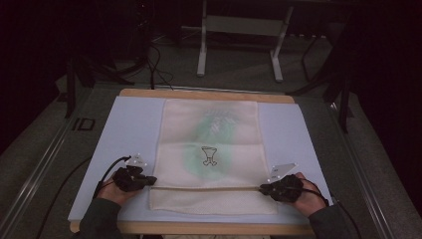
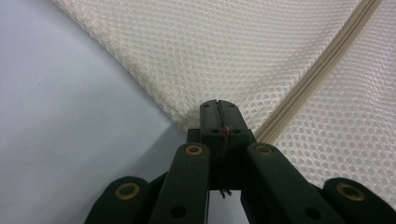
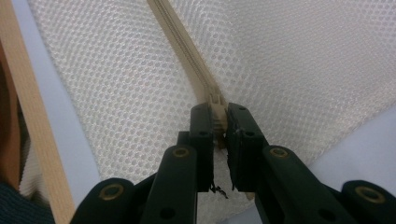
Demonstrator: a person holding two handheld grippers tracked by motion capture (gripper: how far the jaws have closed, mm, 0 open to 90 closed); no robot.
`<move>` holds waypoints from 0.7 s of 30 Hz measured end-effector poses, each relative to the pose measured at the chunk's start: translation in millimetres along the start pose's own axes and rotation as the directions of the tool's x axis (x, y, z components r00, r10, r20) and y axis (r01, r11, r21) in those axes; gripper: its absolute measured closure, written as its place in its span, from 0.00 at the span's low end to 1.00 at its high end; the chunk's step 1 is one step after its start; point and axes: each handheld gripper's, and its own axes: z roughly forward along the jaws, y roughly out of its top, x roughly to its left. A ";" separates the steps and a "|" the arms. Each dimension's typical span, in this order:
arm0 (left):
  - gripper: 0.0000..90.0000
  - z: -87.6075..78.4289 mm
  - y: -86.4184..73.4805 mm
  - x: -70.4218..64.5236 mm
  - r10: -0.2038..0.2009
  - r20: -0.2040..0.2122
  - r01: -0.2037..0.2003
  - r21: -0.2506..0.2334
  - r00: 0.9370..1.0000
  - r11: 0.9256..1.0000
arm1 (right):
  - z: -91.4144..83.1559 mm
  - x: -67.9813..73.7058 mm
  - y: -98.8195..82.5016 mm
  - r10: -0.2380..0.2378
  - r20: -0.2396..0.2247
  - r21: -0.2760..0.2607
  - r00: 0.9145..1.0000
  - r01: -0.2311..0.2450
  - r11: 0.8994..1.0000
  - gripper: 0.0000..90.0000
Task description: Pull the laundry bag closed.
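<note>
Two grippers engage the cream mesh zippered laundry bag [image 1: 211, 149] on the pale blue table mat [image 1: 129, 124]. Left gripper [image 2: 218, 106] jaws are pressed together, pinching the bag's edge beside the beige zipper [image 2: 317, 70]. Right gripper [image 3: 218, 112] jaws pinch the zipper slider [image 3: 217, 105] between them.

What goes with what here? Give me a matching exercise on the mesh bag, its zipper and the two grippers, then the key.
1. left gripper
2. right gripper
3. zipper
4. mesh bag

A. runs across the bag near its near edge
B. shut on the zipper pull
C. shut at the bag's edge by the zipper's end
D. lies flat on the pale blue mat

Pairs: 1-C, 2-B, 3-A, 4-D
</note>
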 end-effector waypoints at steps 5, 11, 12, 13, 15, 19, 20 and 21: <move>1.00 0.1 0.3 -0.3 0.000 -0.002 0.000 0.003 1.000 1.000 | 4.4 0.4 5.8 -0.014 0.007 0.018 1.000 0.014 1.000 0.91; 1.00 0.3 0.2 -0.2 -0.003 0.001 0.003 -0.001 1.000 1.000 | 8.8 -1.6 18.2 -0.032 -0.007 0.014 0.999 0.032 0.999 0.91; 1.00 0.3 0.2 -0.4 -0.003 0.000 0.003 -0.001 1.000 1.000 | 9.1 -1.4 19.5 -0.035 -0.007 0.020 0.999 0.035 0.999 0.91; 1.00 0.3 0.2 -0.4 -0.002 0.000 0.002 0.000 1.000 1.000 | 9.1 -1.5 20.5 -0.038 -0.009 0.025 0.999 0.039 0.999 0.91; 1.00 0.3 0.1 -0.1 -0.002 0.002 0.002 -0.001 1.000 1.000 | 8.1 -2.4 20.2 -0.041 -0.011 0.028 0.999 0.041 0.999 0.91; 1.00 0.4 0.2 -0.1 -0.003 0.002 0.003 -0.002 1.000 1.000 | 4.5 -3.3 13.6 -0.032 -0.015 0.041 0.999 0.033 0.999 0.91; 1.00 0.4 0.3 -0.2 -0.005 0.002 0.005 -0.001 1.000 1.000 | 3.8 -4.1 10.7 -0.030 -0.019 0.033 0.999 0.031 0.999 0.91; 1.00 0.4 0.4 0.0 -0.005 0.002 0.005 0.000 1.000 1.000 | 2.5 -4.6 7.9 -0.022 -0.018 0.032 1.000 0.022 0.999 0.91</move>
